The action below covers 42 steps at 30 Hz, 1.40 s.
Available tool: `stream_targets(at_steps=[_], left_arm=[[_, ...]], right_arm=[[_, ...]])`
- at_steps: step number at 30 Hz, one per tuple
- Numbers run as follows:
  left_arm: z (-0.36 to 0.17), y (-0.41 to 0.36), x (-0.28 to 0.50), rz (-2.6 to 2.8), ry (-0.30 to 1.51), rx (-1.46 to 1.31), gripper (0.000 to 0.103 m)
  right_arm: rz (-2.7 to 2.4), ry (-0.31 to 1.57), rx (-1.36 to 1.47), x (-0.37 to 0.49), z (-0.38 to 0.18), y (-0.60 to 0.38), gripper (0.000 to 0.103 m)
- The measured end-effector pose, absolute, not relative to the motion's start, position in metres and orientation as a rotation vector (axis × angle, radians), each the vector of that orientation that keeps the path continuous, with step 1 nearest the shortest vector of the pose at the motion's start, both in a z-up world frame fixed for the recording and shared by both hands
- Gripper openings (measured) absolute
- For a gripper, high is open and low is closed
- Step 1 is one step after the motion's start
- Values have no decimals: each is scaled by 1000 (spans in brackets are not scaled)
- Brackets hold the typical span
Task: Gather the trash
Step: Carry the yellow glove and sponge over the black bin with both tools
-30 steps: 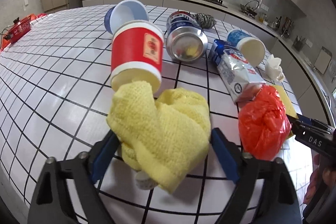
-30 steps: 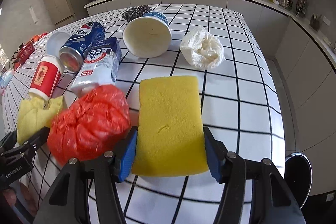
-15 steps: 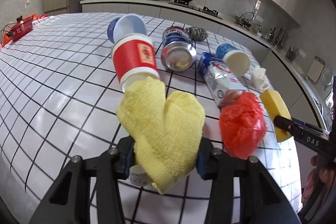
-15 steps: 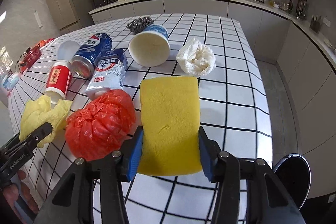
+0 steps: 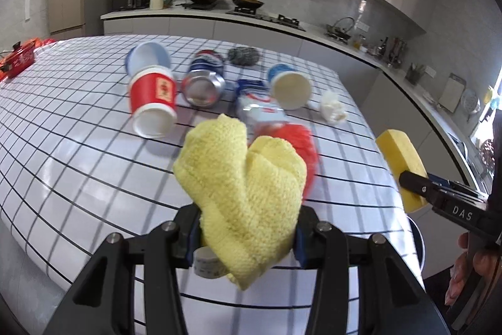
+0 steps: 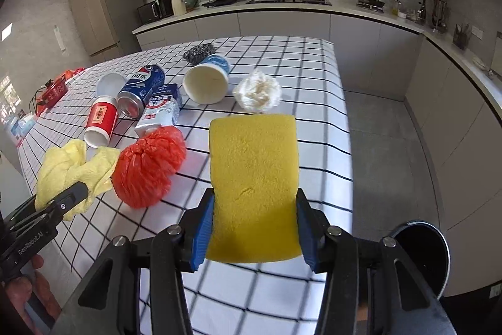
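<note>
Left gripper (image 5: pixel 246 236): raised above the white black-gridded table (image 5: pixel 78 153), fingers pointing across it, jaws closed tight on a crumpled yellow knit cloth (image 5: pixel 244 187) that hangs clear of the surface.

Right gripper (image 6: pixel 254 229): also held above the table near its right edge, jaws pinching the near end of a yellow rectangular sponge (image 6: pixel 254 178), lifted off the top.

Count on table, all lying on their sides or loose:
- paper cups, three: red-and-white (image 6: pixel 102 120), blue-rimmed white (image 6: pixel 207 80), pale blue (image 5: pixel 147 57)
- blue drink can (image 6: pixel 141 90), one
- blue-and-white crushed carton (image 6: pixel 161 110), one
- red crumpled plastic bag (image 6: pixel 149 165), one
- white tissue wad (image 6: pixel 259 91), one
- steel wool scourer (image 6: pixel 197 52), one
</note>
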<state>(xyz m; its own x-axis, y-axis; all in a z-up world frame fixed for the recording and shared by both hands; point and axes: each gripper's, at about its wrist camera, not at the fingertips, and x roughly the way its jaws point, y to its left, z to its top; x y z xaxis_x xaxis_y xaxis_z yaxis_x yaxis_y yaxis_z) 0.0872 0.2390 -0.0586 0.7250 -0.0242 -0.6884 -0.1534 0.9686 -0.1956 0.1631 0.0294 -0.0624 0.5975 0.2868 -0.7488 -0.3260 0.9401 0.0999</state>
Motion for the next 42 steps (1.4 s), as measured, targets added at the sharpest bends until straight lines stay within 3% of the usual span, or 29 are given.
stream_targets(at_steps=[19,42], left_arm=[[-51,89,93,-167,773,-153,47],[-76,-90,120,-353,862,-56,47]], right_arm=[[173,836,25,116,-47,-130,50],[95,901,36,103,-75,-302,50]])
